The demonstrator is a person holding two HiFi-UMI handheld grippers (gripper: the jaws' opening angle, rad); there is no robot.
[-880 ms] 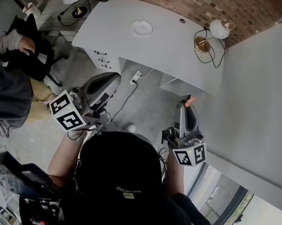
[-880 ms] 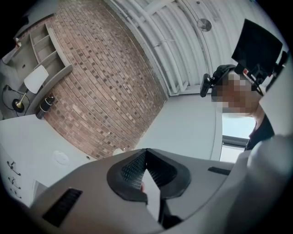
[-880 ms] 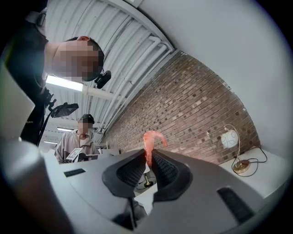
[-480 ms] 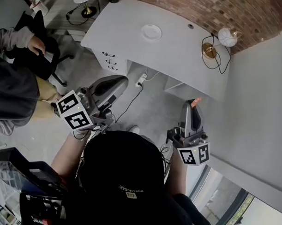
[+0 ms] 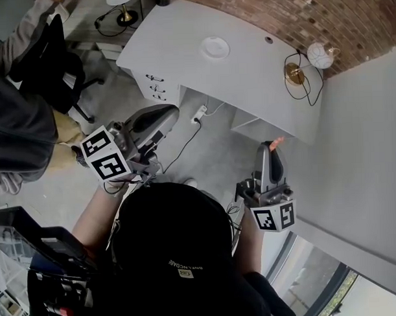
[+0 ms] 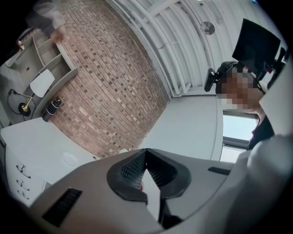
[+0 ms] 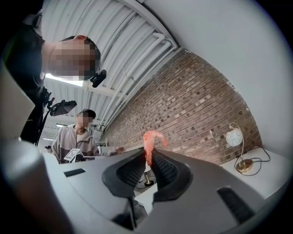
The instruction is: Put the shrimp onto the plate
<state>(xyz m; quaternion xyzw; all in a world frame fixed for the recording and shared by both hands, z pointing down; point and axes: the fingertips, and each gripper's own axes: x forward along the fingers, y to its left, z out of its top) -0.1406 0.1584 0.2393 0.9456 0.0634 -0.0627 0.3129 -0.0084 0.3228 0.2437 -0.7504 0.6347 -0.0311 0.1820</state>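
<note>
A small white plate (image 5: pixel 215 47) lies on the white desk (image 5: pixel 181 38), far ahead of both grippers; it shows as a faint disc (image 6: pixel 69 158) in the left gripper view. A pink shrimp (image 5: pixel 274 143) sticks out of the tip of my right gripper (image 5: pixel 270 150), which is shut on it over the floor, short of the desk's right end. In the right gripper view the shrimp (image 7: pixel 150 139) curls up from between the ribbed pads, the right gripper (image 7: pixel 149 157) pinching its lower part. My left gripper (image 5: pixel 163 115) hangs over the floor before the desk drawers, and in its own view the left gripper (image 6: pixel 145 154) is shut and holds nothing.
A globe lamp (image 5: pixel 314 53) with a looped cord stands on the desk's right end. A cable and a power strip (image 5: pixel 198 112) lie on the floor under the desk. A bystander (image 5: pixel 15 121) and a black office chair (image 5: pixel 49 68) stand at the left. A white wall (image 5: pixel 353 155) runs along the right.
The desk and plate sit slightly further right and lower in the head view. Both grippers keep their poses, the shrimp still held. The bystander's hand has left the chair back.
</note>
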